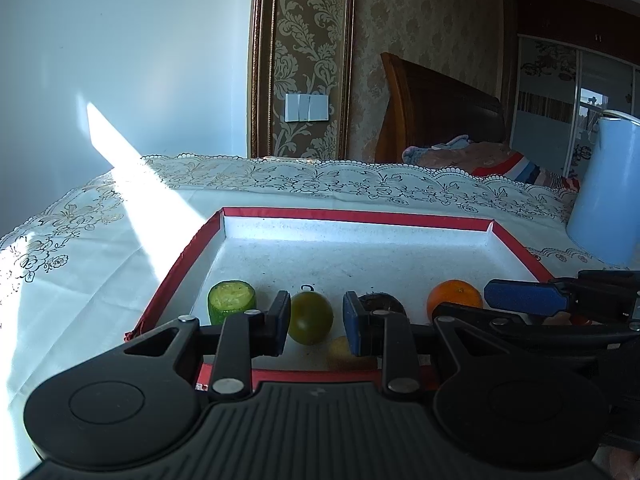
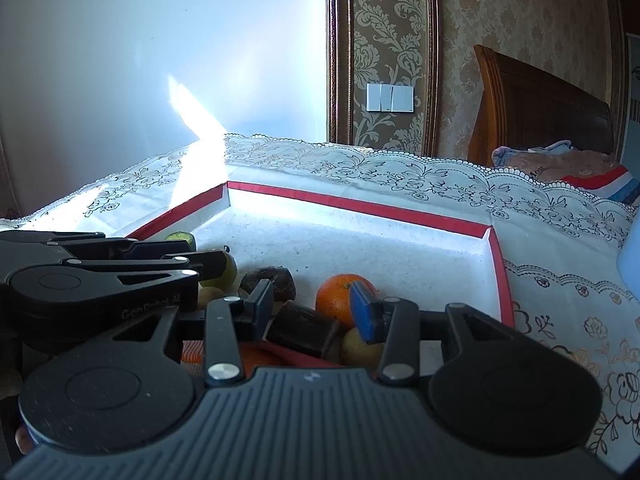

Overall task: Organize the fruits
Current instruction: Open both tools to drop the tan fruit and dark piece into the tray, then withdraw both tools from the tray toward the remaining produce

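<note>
**Both claws tipped slightly down over the near edge of the fruit tray**

On my left, the left claw (image 1: 316,320) sits level and angled a little downward, its jaws drawn as near together as they go. A green round fruit (image 1: 310,318) shows in the narrow gap, but I cannot tell whether the pads press it. A cut green piece (image 1: 232,298) stands just left of it, a dark lump (image 1: 380,302) just right, and an orange (image 1: 454,298) further right. All lie inside the red-rimmed tray (image 1: 360,216) on the lace-covered worktop (image 1: 100,280). On my right, the right claw (image 2: 312,304) comes in beside the left one at the same downward tilt. Its jaws are spread, with a dark brown block (image 2: 302,328) between them and a small gap at the right pad. A yellowish fruit (image 2: 360,348) lies under that finger.
</note>
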Available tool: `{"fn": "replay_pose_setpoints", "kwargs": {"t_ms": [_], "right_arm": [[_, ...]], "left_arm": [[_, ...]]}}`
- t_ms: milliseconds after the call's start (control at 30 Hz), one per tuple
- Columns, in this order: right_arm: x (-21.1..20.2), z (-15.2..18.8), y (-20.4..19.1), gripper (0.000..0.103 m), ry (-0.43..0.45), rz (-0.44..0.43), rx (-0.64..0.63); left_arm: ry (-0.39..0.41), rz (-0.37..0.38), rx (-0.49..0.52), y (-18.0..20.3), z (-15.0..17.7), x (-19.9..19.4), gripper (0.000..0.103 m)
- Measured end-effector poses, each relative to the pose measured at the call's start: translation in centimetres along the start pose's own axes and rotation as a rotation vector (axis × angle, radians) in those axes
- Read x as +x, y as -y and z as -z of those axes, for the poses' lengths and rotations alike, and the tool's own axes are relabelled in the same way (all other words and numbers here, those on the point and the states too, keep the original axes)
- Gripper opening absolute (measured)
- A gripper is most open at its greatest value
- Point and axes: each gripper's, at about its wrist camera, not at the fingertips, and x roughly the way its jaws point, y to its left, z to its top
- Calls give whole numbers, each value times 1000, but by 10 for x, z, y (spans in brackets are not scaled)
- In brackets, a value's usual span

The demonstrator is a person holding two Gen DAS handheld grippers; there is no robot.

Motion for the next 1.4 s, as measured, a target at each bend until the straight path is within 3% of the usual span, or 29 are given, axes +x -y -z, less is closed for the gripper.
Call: {"fn": "replay_pose_setpoints", "kwargs": {"t_ms": [267, 367, 567, 767, 1000, 1167, 1333, 1400], "right_arm": [[-12, 3, 1, 44, 22, 29, 8], [-25, 6, 4, 50, 39, 47, 31], [-62, 22, 14, 51, 67, 58, 70], [-75, 45, 17, 51, 17, 44, 107], [-62, 41, 7, 51, -28, -20, 219], [-62, 39, 5, 51, -18, 50, 228], [-65, 42, 19, 51, -16, 80, 266], [-67, 43, 24, 51, -18, 81, 282]], "left_arm": [[23, -16, 15, 2, 1, -8, 27], [44, -23, 4, -2, 1, -20, 27], [49, -40, -10, -22, 10, -50, 28], [0, -74, -31, -45, 32, -64, 28], [-2, -79, -33, -45, 39, -70, 28], [-21, 29, 20, -28, 42, -79, 28], [6, 214, 76, 2, 42, -97, 28], [11, 238, 135, 18, 44, -100, 28]]}}
